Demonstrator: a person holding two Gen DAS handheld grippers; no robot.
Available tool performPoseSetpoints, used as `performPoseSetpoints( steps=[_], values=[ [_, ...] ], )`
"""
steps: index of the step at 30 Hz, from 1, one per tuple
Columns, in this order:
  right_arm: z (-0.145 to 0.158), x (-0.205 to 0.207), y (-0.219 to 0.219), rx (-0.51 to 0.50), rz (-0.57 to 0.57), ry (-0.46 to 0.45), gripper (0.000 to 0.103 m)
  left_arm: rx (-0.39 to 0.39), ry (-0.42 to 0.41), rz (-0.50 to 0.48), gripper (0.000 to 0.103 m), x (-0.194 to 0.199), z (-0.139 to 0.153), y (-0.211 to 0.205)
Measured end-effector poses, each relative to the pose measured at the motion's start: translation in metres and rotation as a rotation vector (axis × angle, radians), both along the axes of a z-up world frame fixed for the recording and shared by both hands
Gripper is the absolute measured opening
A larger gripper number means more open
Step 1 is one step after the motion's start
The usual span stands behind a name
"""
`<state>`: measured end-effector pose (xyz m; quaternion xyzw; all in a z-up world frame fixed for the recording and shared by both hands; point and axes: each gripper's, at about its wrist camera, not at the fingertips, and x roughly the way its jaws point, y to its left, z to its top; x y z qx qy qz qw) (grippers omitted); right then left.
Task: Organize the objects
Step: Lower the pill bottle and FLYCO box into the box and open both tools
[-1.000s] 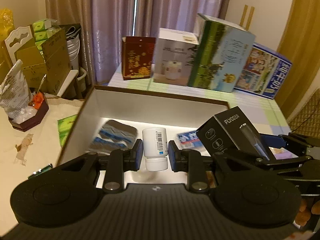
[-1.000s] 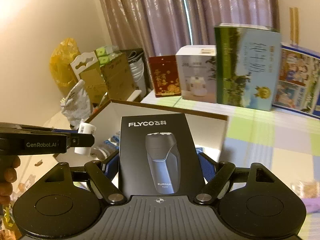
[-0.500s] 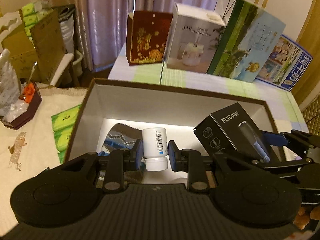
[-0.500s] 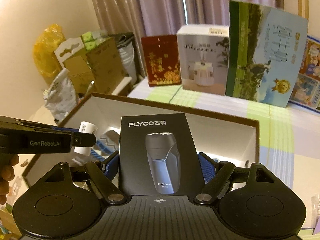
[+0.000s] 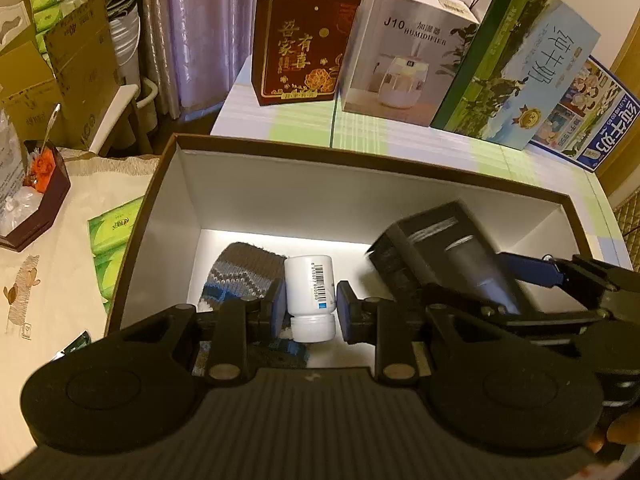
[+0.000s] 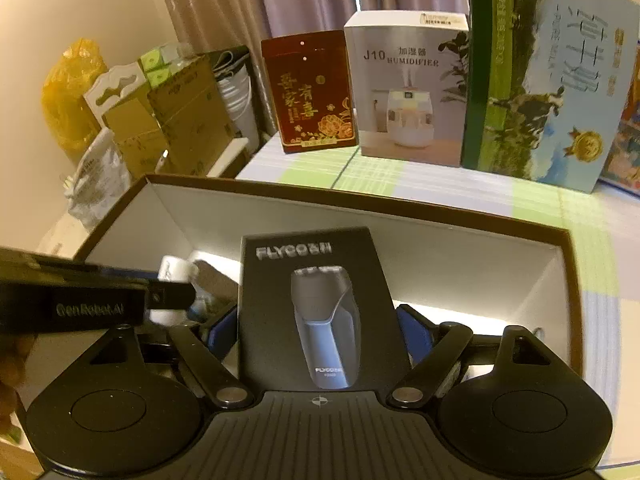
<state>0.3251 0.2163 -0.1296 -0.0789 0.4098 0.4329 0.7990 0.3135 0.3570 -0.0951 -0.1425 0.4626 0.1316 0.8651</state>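
Note:
My left gripper [image 5: 311, 307] is shut on a white pill bottle [image 5: 310, 288], cap toward me, held inside the open brown box [image 5: 280, 192] with white inner walls. A knitted brown and blue cloth [image 5: 240, 272] lies on the box floor below it. My right gripper [image 6: 316, 330] is shut on a black FLYCO shaver box [image 6: 312, 304] and holds it inside the same box [image 6: 400, 208], right of the bottle. The shaver box [image 5: 448, 248] shows blurred in the left wrist view. The left gripper's finger [image 6: 92, 300] and the bottle [image 6: 174, 270] show in the right wrist view.
Behind the brown box stand a red gift box [image 5: 304, 64], a white humidifier box [image 5: 408, 52], a green and blue milk carton box [image 5: 516, 76] and a blue box [image 5: 592, 120]. Left are green tissue packs [image 5: 112, 240], a dark tray [image 5: 36, 200] and cardboard boxes [image 5: 68, 64].
Both grippers have moved forward and down into the brown box with their objects. The box now fills more of both views.

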Motion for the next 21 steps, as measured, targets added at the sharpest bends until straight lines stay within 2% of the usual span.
performPoseSetpoints(
  steps=[14,21],
  values=[
    [-0.001,0.010,-0.013,-0.032,-0.030,0.005,0.079,-0.037,0.022,-0.022,0.024,0.006,-0.011,-0.003],
    [0.002,0.008,-0.023,-0.035,-0.034,0.021,0.079,-0.030,0.012,-0.010,0.041,-0.001,-0.004,0.000]
  ],
)
